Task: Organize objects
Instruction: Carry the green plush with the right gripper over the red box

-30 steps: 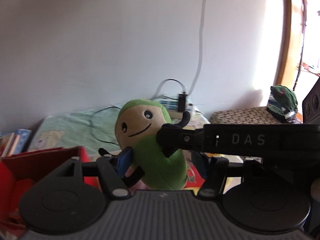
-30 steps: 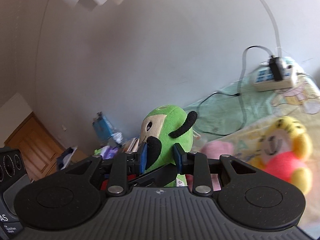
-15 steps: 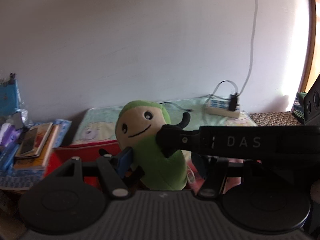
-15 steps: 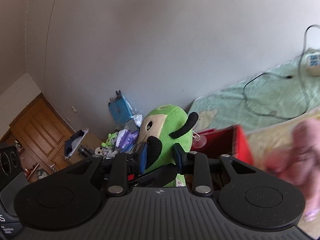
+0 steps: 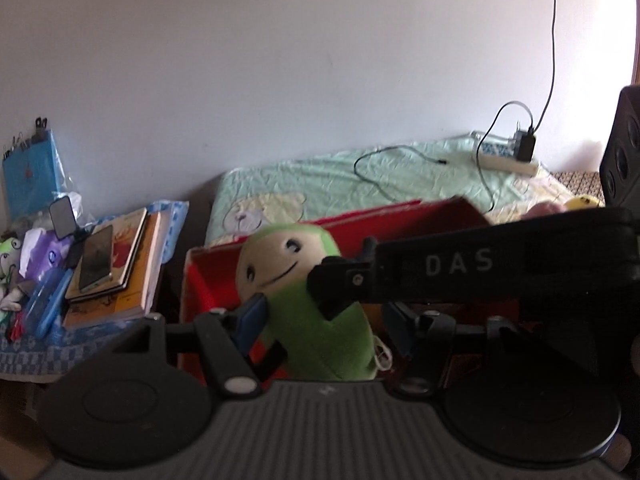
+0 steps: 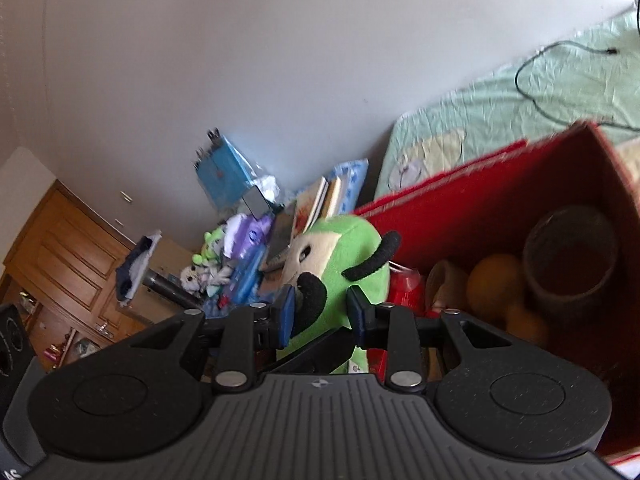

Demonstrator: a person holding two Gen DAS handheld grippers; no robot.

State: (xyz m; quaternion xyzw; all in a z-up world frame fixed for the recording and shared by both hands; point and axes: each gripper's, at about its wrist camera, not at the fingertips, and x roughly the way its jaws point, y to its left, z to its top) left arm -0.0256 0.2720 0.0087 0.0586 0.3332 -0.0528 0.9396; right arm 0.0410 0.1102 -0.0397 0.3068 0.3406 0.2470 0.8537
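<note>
A green plush toy (image 5: 316, 316) with a cream face and black arms hangs between the fingers of both grippers. My left gripper (image 5: 324, 320) is closed around its body, the blue left pad pressed into it. My right gripper (image 6: 322, 314) is shut on the green plush toy (image 6: 352, 256) at its black arm, and reaches across the left wrist view as a black bar. The toy is over the left end of an open red box (image 5: 400, 216). That red box (image 6: 480, 208) holds a dark cup (image 6: 568, 256), orange balls (image 6: 496, 280) and a red can (image 6: 404, 284).
Left of the box, a stack of books (image 5: 120, 276) with a phone on top lies on a blue cloth, with a blue bag (image 5: 28, 168) and small toys behind. A green bedsheet (image 5: 360, 176) carries a cable and a power strip (image 5: 508, 160). A wooden cabinet (image 6: 60, 248) stands far left.
Both grippers have carried the plush toy leftward and downward from above the bed to the red box. The box's inside and the book stack have come into view. The grip looks unchanged.
</note>
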